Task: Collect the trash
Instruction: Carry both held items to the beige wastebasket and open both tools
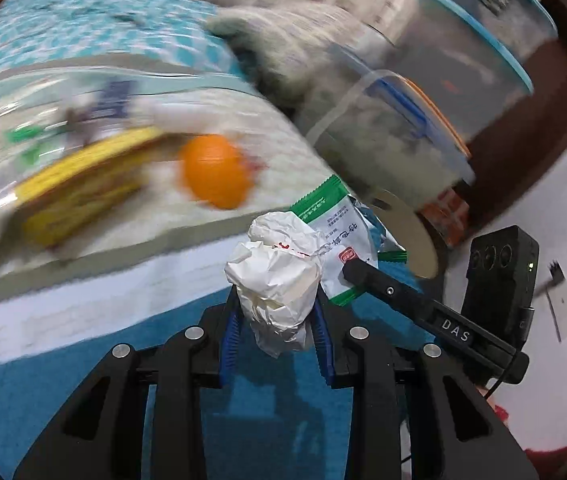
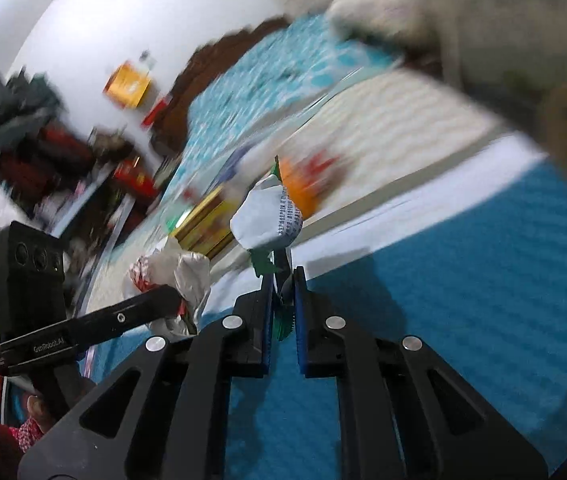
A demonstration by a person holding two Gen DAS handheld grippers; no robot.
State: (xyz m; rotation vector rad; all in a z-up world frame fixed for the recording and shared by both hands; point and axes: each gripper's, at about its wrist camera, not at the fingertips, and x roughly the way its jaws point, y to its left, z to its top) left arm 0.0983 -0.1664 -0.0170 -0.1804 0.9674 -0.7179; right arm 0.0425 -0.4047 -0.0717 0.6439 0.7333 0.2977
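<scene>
You have trash in both claws now. Your left gripper [image 1: 277,300] is clenched on a crumpled ball of white paper with some red print [image 1: 275,276], held above the blue bed cover [image 1: 83,380]. Your right gripper [image 2: 283,280] is closed tight on a white and green plastic snack wrapper [image 2: 267,220], pinched at its green serrated edge. So two pieces are picked up, but I see no bin or bag in either view, so the dropping is still to do.

On the cream quilted mat [image 1: 243,208] there remain a round orange fruit [image 1: 215,172], a yellow flat box [image 1: 79,196] and some blurred packets; which of them are trash, I cannot tell.

The wrapper carries Chinese characters, too small to read surely. The arm of the right gripper shows "DAS", and the left one "GenRobot.AI".
</scene>
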